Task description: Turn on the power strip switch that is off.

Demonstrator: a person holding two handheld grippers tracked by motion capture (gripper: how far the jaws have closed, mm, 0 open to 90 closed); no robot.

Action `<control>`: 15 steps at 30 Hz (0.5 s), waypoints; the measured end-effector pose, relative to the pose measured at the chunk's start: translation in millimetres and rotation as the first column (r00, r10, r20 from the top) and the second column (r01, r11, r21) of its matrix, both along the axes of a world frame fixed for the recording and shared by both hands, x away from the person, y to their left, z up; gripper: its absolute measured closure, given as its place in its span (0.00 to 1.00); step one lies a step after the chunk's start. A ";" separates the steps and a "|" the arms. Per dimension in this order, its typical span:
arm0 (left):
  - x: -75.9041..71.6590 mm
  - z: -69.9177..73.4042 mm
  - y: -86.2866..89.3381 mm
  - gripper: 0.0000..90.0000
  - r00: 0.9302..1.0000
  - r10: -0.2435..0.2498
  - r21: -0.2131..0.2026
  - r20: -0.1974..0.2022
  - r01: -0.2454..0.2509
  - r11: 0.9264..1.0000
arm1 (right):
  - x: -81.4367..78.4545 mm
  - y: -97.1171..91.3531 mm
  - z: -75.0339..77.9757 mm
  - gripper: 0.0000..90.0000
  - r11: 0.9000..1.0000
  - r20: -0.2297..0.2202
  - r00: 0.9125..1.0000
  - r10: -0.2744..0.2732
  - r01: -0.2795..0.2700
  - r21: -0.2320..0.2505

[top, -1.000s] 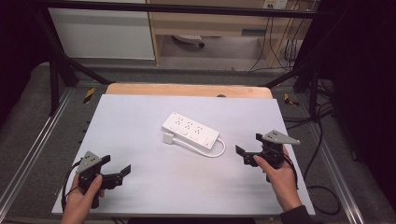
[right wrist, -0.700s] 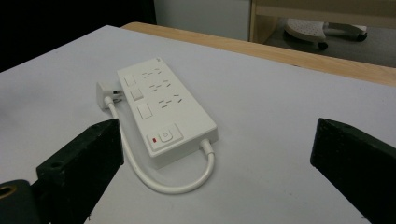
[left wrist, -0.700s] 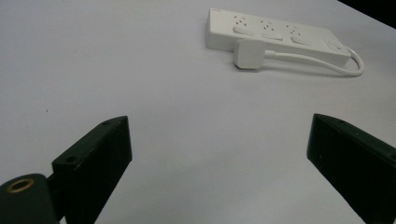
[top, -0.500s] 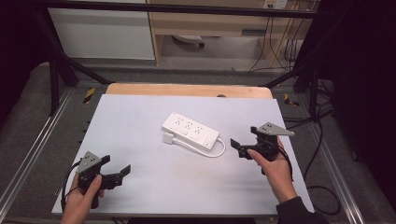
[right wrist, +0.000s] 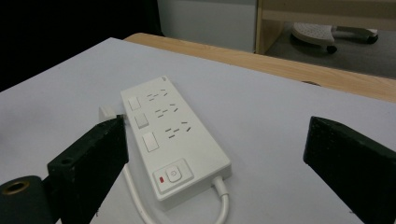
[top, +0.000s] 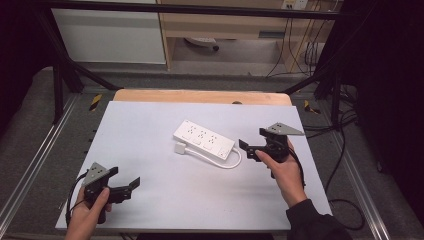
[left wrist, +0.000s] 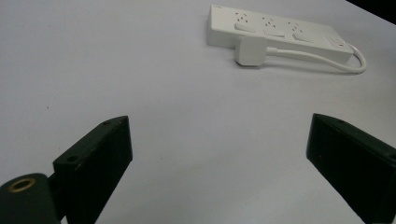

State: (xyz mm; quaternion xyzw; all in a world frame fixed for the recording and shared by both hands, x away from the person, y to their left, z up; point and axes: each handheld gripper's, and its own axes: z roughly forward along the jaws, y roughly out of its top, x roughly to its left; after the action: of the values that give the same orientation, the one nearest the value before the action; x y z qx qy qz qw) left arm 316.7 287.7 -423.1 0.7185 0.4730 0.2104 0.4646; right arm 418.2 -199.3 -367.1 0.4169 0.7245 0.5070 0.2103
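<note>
Power strip point(right wrist: 175, 140) just ahead of right gripper's point(top: 256, 148) wide jaws; left gripper point(top: 126, 186) wide, well apart.

Even, soft overhead light brightens the table point(top: 150, 125) (surroundings fall dark), with faint shadows and slightly blurred near jaws.

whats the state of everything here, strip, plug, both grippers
power strip: flat on the white table, sockets up, all empty
plug: unplugged, lying beside the strip, cord looped round the strip's end
left gripper: jaws open, holding nothing, near the table's front left
right gripper: jaws open, holding nothing, just off the strip's switch end
</note>
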 end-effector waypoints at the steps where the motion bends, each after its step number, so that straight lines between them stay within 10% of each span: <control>1: 0.0 0.0 -0.4 0.08 1.000 -0.005 0.000 0.000 0.005 1.000 | 2.7 3.4 0.2 0.09 1.000 -0.007 1.000 -0.002 0.002 0.000; 15: 0.4 -1.0 -0.9 0.08 1.000 -0.001 0.003 -0.006 0.001 1.000 | 16.5 24.6 3.6 0.23 1.000 0.030 0.999 -0.016 0.016 0.018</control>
State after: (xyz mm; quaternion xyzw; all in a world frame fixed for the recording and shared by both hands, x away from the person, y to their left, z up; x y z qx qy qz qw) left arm 317.2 286.8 -424.1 0.7201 0.4735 0.2087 0.4624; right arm 434.7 -174.7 -363.5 0.4169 0.7132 0.5181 0.2216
